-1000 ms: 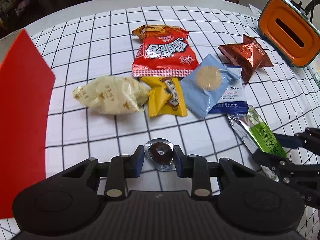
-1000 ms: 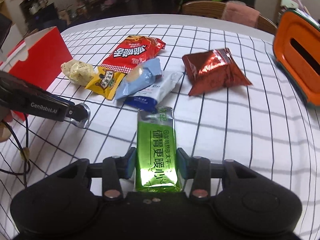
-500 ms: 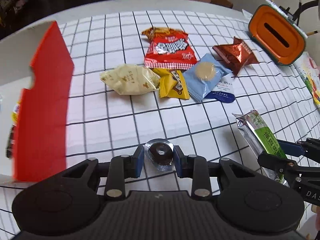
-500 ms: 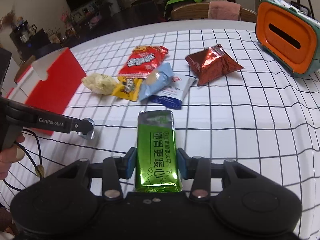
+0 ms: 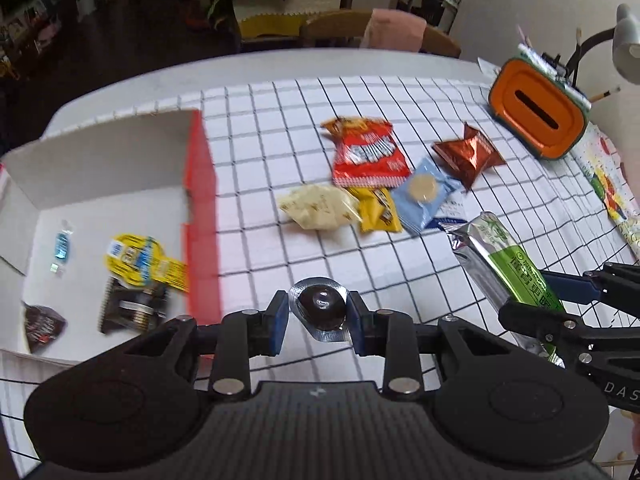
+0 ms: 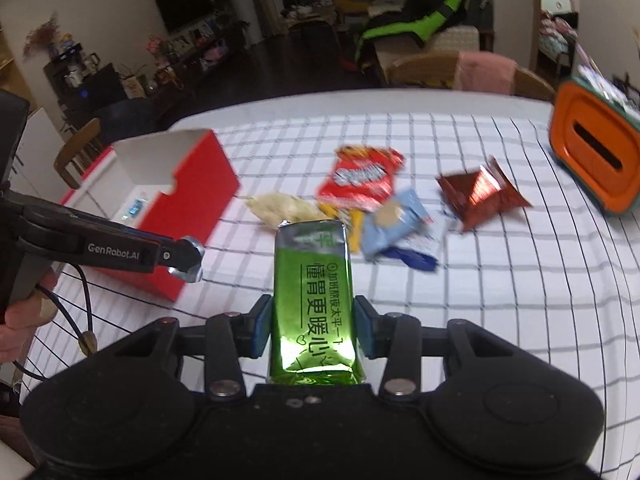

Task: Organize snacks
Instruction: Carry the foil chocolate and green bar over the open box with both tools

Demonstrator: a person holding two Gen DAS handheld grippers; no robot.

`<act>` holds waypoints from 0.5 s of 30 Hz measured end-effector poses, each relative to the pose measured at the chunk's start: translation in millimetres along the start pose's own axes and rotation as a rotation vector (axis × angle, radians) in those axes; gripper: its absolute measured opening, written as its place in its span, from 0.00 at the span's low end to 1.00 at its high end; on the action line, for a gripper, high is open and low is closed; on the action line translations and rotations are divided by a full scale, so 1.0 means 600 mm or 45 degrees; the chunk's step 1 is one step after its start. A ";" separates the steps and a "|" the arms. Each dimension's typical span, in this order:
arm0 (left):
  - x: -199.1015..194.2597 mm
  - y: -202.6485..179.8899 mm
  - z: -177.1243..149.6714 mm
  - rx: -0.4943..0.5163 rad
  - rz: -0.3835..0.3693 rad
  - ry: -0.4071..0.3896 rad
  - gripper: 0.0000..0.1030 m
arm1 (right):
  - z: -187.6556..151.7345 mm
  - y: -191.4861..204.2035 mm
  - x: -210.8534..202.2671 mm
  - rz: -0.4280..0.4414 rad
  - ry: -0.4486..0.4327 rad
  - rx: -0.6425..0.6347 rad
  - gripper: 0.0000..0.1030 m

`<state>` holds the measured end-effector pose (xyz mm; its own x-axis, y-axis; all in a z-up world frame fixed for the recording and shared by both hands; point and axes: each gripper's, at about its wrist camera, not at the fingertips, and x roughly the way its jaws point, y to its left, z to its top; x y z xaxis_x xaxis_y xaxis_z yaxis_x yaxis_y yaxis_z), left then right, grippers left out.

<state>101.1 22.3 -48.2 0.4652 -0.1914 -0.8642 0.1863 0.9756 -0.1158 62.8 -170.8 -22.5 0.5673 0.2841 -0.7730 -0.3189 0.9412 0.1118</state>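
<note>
Your left gripper [image 5: 318, 322] clamped the dark foil candy [image 5: 321, 307]; your right gripper [image 6: 314, 326] clamped the green packet [image 6: 313, 296]. The red box [image 5: 202, 216] at nine o'clock held about five snacks. The snack pile [image 5: 384, 184], about six packets, waited at twelve o'clock.

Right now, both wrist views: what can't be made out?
- Red box interior: right wrist view, near wall hides most.
- Green packet lower end: left wrist view, behind the right gripper.
- Snack pile labels: right wrist view, motion blur.
</note>
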 end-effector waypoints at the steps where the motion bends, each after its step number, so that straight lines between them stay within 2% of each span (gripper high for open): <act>1: -0.009 0.009 0.002 -0.001 0.000 -0.011 0.30 | 0.007 0.011 -0.001 0.004 -0.008 -0.010 0.40; 15: -0.093 0.179 0.028 -0.050 0.049 -0.106 0.30 | 0.104 0.179 0.028 0.041 -0.103 -0.175 0.40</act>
<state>110.0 136.2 -4.0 0.5420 -0.1606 -0.8249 0.1339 0.9855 -0.1038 85.6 -53.5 15.5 0.6123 0.3328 -0.7171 -0.4360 0.8988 0.0449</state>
